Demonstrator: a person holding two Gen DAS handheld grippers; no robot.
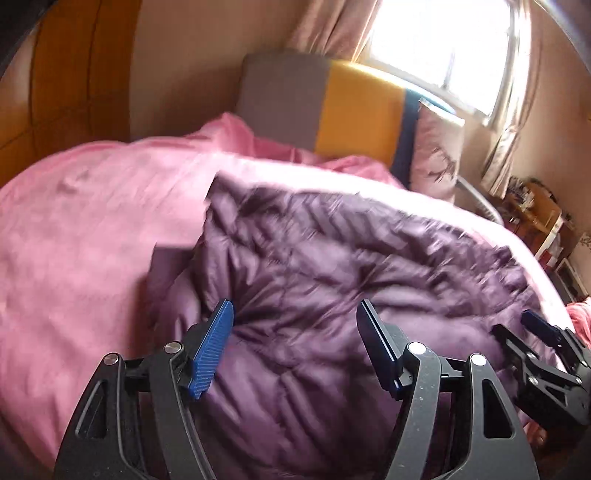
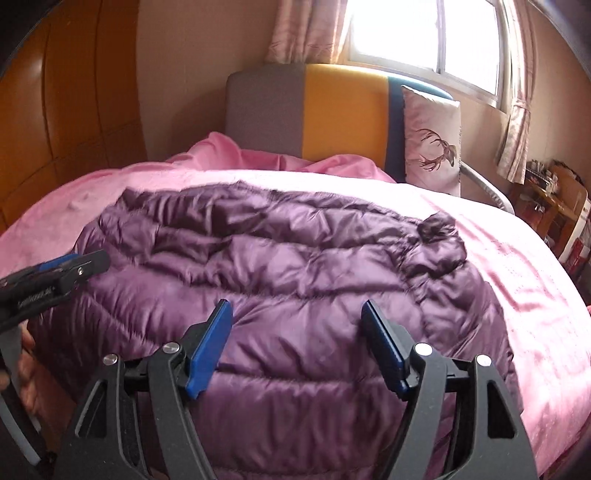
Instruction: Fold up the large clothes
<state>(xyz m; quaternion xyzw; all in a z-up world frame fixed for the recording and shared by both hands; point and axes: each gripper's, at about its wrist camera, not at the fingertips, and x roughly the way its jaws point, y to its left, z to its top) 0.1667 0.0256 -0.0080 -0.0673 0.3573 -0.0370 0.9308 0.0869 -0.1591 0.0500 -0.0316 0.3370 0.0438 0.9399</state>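
Observation:
A purple quilted puffer jacket (image 2: 280,266) lies spread across the pink bed cover (image 2: 517,266). It also shows in the left wrist view (image 1: 332,266), blurred, with one edge raised. My left gripper (image 1: 295,317) is open and empty over the jacket's near part. My right gripper (image 2: 297,317) is open and empty over the jacket's near edge. The right gripper shows at the right edge of the left wrist view (image 1: 535,332). The left gripper shows at the left edge of the right wrist view (image 2: 70,269).
A grey, yellow and blue headboard (image 2: 314,110) stands at the far end of the bed, with a deer-print pillow (image 2: 432,144) against it. A wooden wardrobe (image 2: 66,110) is on the left. A window with curtains (image 2: 424,33) and cluttered shelves (image 2: 557,206) are on the right.

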